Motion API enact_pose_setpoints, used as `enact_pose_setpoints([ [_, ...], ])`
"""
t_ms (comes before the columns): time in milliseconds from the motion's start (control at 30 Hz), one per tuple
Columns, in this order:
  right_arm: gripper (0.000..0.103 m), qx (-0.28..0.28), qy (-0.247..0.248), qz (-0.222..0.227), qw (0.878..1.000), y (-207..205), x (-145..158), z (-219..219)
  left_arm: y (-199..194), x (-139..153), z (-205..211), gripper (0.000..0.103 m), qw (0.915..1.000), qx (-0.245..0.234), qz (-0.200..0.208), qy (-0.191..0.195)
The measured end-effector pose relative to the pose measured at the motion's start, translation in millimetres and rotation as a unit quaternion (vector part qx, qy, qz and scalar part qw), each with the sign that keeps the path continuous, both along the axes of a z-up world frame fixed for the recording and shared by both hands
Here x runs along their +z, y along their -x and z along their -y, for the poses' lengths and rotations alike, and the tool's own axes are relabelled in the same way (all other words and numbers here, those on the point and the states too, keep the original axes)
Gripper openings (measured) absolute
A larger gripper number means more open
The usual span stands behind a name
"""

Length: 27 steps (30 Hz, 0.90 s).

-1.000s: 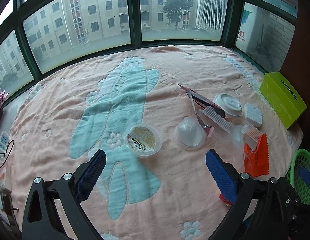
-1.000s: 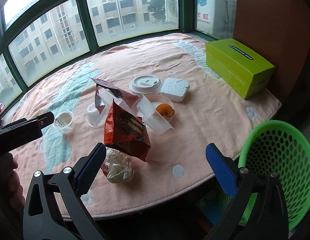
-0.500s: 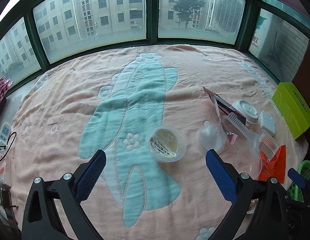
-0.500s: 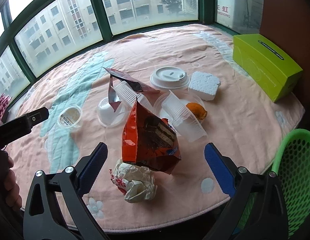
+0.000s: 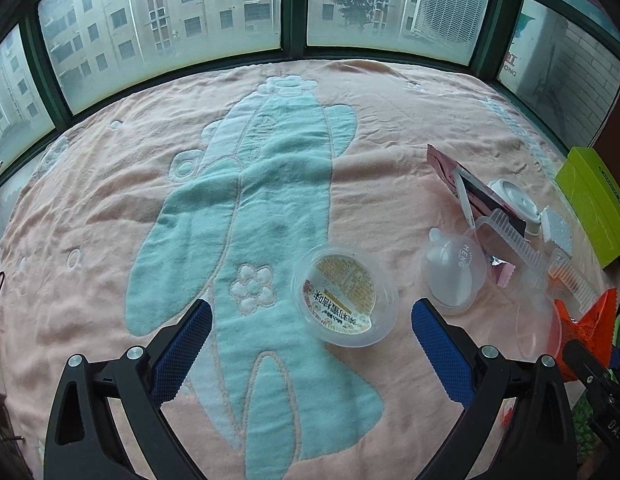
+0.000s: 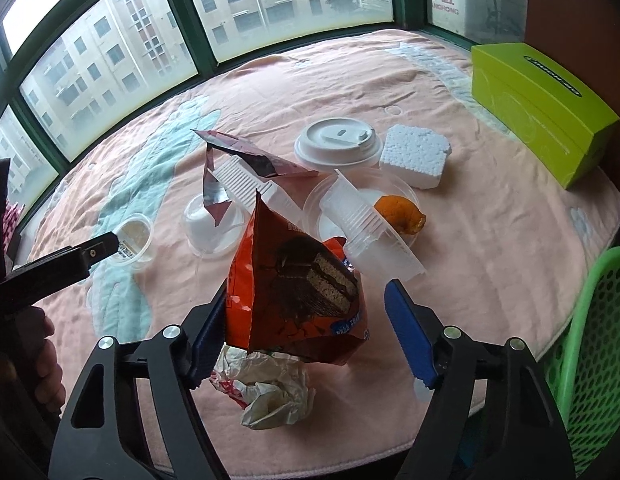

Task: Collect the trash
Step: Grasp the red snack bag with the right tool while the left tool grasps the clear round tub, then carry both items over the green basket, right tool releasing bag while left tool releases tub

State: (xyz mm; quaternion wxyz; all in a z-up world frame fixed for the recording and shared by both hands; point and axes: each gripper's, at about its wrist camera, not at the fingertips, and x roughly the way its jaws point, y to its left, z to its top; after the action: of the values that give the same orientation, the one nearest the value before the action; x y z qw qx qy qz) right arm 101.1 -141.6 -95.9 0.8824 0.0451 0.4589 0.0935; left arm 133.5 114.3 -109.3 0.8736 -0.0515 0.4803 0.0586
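Observation:
My left gripper point(image 5: 310, 344) is open and empty, with a round clear pudding cup with a yellow label point(image 5: 344, 294) just ahead between its fingers. A clear domed lid point(image 5: 454, 274) lies to its right. My right gripper point(image 6: 306, 332) is open, its fingers on either side of an upright orange-red wafer bag point(image 6: 298, 292); touching cannot be told. A crumpled white wrapper point(image 6: 266, 386) lies under the bag. A green mesh basket point(image 6: 586, 344) stands at the right, off the table edge.
Beyond the bag lie a clear ribbed tray point(image 6: 370, 224), an orange peel point(image 6: 400, 208) in a clear lid, a white cup lid point(image 6: 336, 142), a foam block point(image 6: 414, 154) and a torn foil wrapper point(image 6: 246, 158). A lime-green tissue box point(image 6: 538, 108) sits far right.
My left gripper has moved closer to the pudding cup. My right gripper has advanced until the orange-red bag stands between its fingers; the basket has slid toward the right edge.

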Motion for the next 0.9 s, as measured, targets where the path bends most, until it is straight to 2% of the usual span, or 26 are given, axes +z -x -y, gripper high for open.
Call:
enact_pose_setpoints([
  [133,0.064,0.0,0.002,0.005,1.0,1,0,-2,-8,-8,6,0.097,0.9999,-0.015,0.002,-0.003],
  [333,0.059,-0.001,0.001,0.008,1.0,3,0,-2,-17,-28,12,0.097,0.9993,-0.023,-0.005,-0.029],
  [500,0.057,-0.004,0.0,0.012,1.0,4,1,0,-20,-35,12,0.095,0.9993,-0.025,-0.002,-0.026],
  [567,0.056,-0.004,-0.002,0.014,1.0,5,3,0,-20,-36,12,0.084,0.9994,-0.03,-0.001,-0.018],
  [700,0.054,-0.009,0.005,0.02,1.0,8,5,1,-20,-37,15,0.074,0.9992,-0.039,0.004,-0.003],
  [767,0.054,-0.011,0.003,0.022,1.0,10,6,2,-20,-36,16,0.063,0.999,-0.044,0.008,0.008],
  [900,0.052,-0.012,-0.001,0.029,1.0,14,10,5,-17,-33,18,0.062,0.9989,-0.042,0.016,0.007],
])
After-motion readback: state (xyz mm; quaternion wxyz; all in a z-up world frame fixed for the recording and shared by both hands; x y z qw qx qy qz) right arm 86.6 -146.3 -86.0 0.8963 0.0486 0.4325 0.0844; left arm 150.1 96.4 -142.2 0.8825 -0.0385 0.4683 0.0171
